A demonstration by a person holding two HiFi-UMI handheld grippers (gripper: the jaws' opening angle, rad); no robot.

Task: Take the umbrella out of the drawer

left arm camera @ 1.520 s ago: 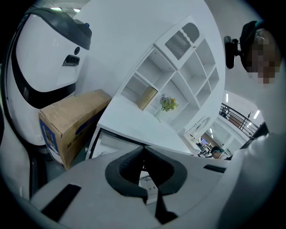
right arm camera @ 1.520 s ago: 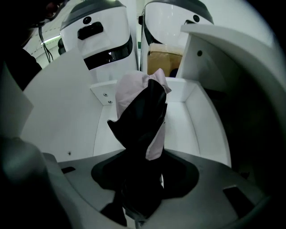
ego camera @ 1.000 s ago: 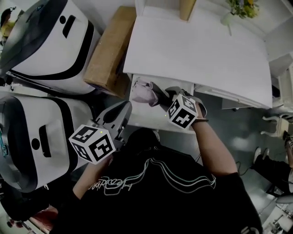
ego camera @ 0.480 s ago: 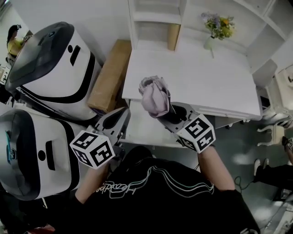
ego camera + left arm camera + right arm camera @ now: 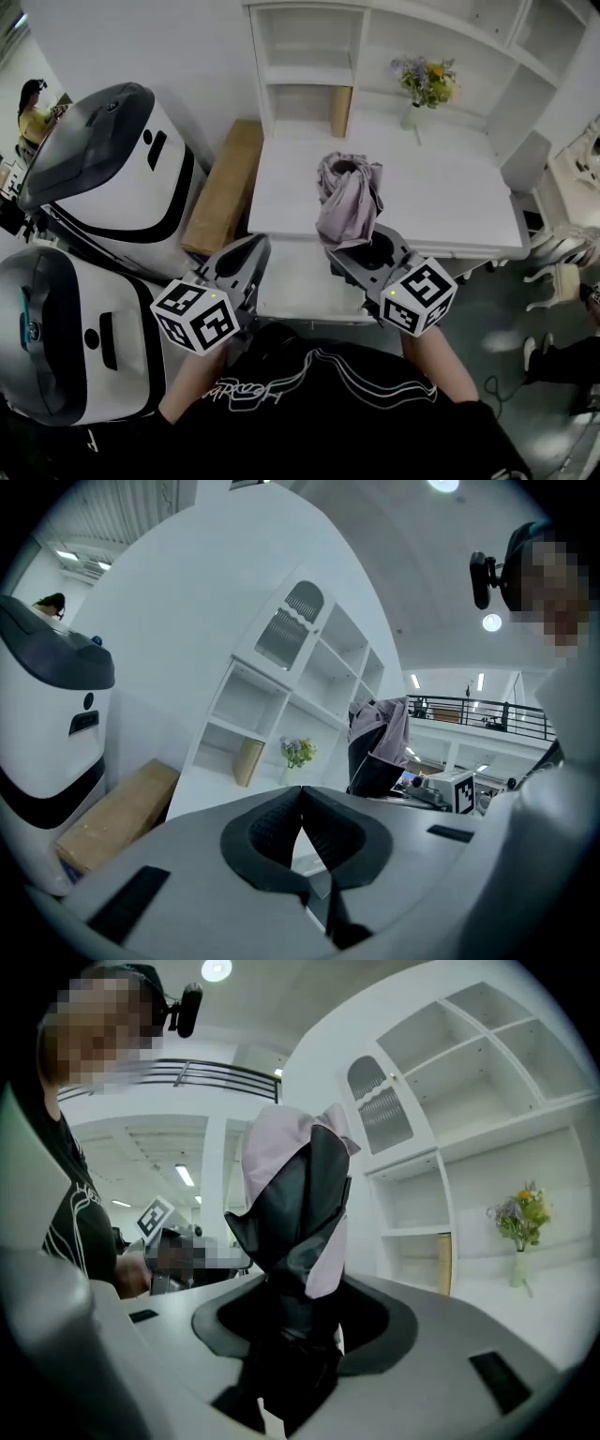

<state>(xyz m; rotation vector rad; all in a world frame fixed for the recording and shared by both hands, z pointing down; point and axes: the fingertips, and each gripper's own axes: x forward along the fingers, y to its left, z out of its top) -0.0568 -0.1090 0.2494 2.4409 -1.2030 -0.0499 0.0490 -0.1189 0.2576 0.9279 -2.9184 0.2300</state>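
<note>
At the far left, two rounded white-and-black machines (image 5: 103, 178) are standing beside a long brown cardboard box (image 5: 225, 187) that is leaning against the side of the white counter (image 5: 450, 202). Next, the left claw (image 5: 255, 248) is hovering near the front left corner of the open white drawer (image 5: 281, 298); its pads are meeting at the tips and gripping nothing. Right of it, the folded pink-and-black fabric umbrella (image 5: 349, 192) is already sitting clear of the drawer, above the counter's front edge. The right claw (image 5: 361, 255) is clamping its dark lower end, jaws spread wide around it, while the loose pink canopy is bunching beyond them. The umbrella's long axis is running on from that claw, away from the person and toward the shelves, so the right hand is the one carrying it and the left is merely near. Setting it down probably means going forward onto bare counter, short of the small vase of flowers (image 5: 424, 82) at the back
</note>
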